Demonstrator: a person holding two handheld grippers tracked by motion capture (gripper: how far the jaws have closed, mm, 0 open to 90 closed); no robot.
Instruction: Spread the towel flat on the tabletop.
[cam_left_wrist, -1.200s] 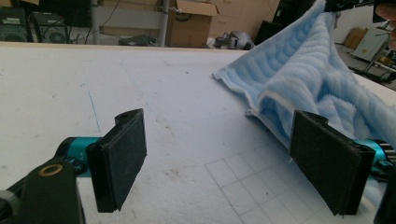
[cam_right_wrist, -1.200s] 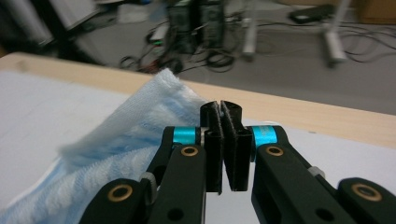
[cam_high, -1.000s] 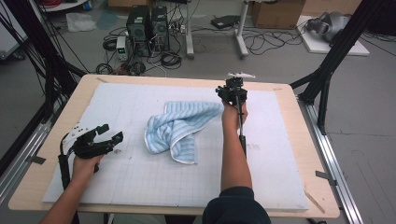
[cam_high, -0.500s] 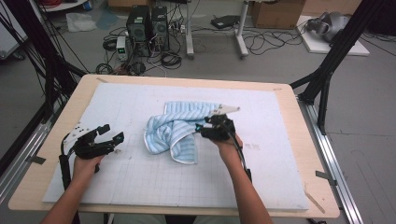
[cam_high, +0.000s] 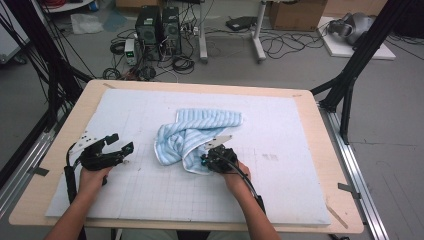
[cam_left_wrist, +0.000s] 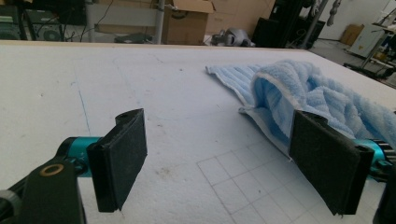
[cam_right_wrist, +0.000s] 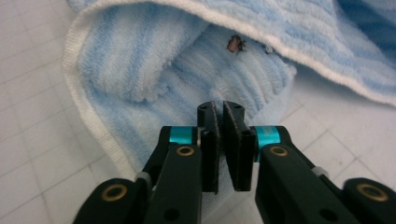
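A light blue striped towel (cam_high: 195, 137) lies crumpled on the middle of the white mat. My right gripper (cam_high: 205, 161) hangs over the towel's near edge. In the right gripper view my right gripper (cam_right_wrist: 220, 109) has just been closing; the pads now stand together, with no cloth visible between them and the towel (cam_right_wrist: 140, 70) right below. A small brown speck (cam_right_wrist: 235, 43) sits on the cloth. My left gripper (cam_high: 122, 142) rests open at the mat's left side, apart from the towel. In the left gripper view my left gripper (cam_left_wrist: 217, 140) points at the towel (cam_left_wrist: 317, 93), with nothing between its jaws.
The white gridded foam mat (cam_high: 280, 165) covers most of the wooden table (cam_high: 340, 220). Black frame posts (cam_high: 350, 85) stand at the table's left and right. Computers and cables (cam_high: 160, 30) sit on the floor beyond the far edge.
My right gripper came down and toward the person, from above the towel's far right to its near edge, and its jaws closed. The towel's near part shifted. The left gripper stayed put.
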